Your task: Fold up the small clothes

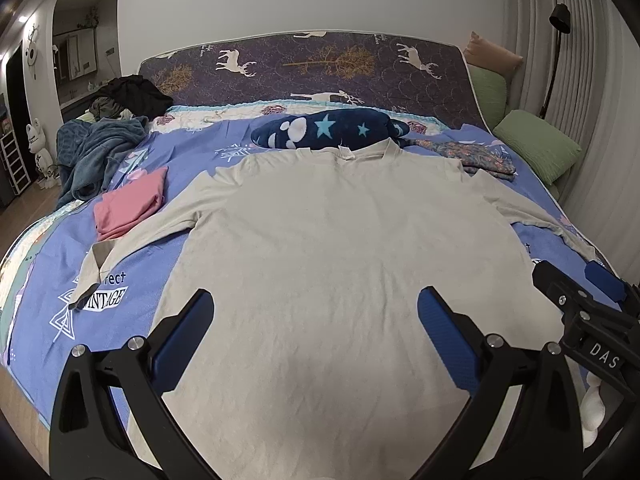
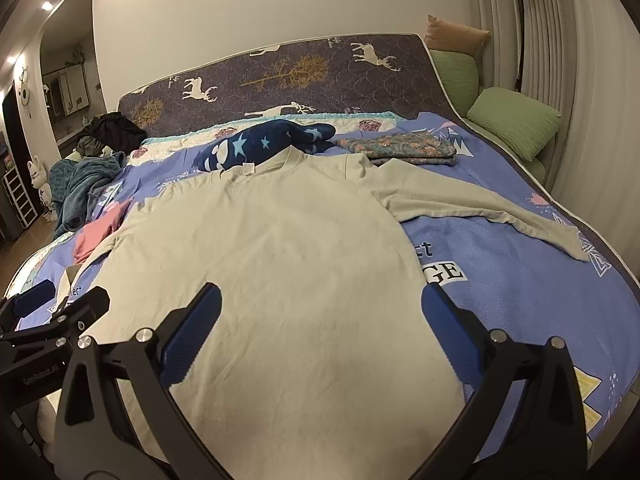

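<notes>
Shirt (image 1: 332, 264) spread flat on the bed (image 2: 500, 280), collar toward twelve o'clock, sleeves reaching out to nine and three; thin beige cloth, light and limp by the look of it — likely to sag and slide, so best pinched at an edge or sleeve end. Left gripper (image 1: 316, 320) and right gripper (image 2: 320, 316) hang over the hem at six o'clock, jaws spread wide, gripping nothing; a folded pink garment (image 1: 130, 204) lies by the left sleeve at ten o'clock.
</notes>
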`<state>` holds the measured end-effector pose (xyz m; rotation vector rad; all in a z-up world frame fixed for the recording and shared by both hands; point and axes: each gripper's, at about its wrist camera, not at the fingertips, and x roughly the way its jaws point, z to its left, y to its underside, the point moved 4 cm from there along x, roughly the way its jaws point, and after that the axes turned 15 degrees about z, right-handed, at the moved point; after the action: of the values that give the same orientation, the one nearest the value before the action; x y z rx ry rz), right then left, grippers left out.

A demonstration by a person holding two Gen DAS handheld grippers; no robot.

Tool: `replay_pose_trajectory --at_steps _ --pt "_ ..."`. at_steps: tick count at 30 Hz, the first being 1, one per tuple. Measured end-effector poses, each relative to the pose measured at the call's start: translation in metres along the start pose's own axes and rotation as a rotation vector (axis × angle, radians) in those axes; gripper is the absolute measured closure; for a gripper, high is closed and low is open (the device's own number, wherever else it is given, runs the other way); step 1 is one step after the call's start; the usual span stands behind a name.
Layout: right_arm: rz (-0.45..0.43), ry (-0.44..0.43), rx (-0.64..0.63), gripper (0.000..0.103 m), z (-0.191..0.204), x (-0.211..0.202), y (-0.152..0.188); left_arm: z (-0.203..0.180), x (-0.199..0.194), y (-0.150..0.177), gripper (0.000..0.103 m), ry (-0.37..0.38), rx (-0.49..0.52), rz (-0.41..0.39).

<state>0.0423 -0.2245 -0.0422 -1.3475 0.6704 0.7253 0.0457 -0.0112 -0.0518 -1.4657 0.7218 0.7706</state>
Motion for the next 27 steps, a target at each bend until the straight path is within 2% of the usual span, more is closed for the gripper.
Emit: replay_pose_trajectory --at_steps 27 --pt "0.002 0.021 -0.016 0.002 0.006 0.005 0.001 0.004 0.017 0.008 0.001 0.026 -0.001 0.048"
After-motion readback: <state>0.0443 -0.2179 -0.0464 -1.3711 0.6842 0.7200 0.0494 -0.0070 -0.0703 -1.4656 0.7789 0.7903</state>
